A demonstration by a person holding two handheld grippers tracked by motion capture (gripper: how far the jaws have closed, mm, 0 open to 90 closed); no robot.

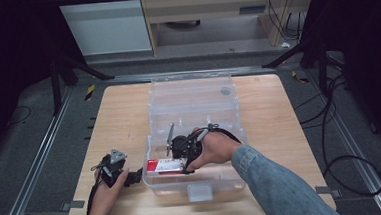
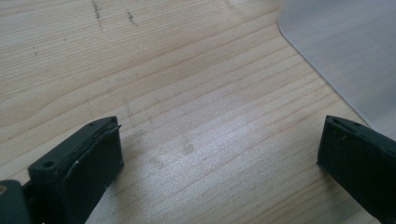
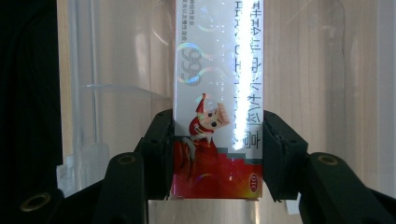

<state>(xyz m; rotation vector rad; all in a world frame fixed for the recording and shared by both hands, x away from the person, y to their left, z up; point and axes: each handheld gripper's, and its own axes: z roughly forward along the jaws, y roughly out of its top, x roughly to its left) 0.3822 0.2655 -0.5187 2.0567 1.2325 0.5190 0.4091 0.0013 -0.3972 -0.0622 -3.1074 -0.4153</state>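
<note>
Fingers (image 3: 156,140) of your right gripper (image 3: 217,154) are clamped on the two long sides of a red and white box (image 3: 217,93), which lies in the front part of the clear plastic bin (image 1: 193,100) on the table (image 1: 123,111); its far end is cut off in the right gripper view, and glare washes out much of the print. Your left gripper (image 1: 132,178) rests just outside the bin's left wall, fingers (image 2: 88,163) spread wide over bare wood with nothing between them.
</note>
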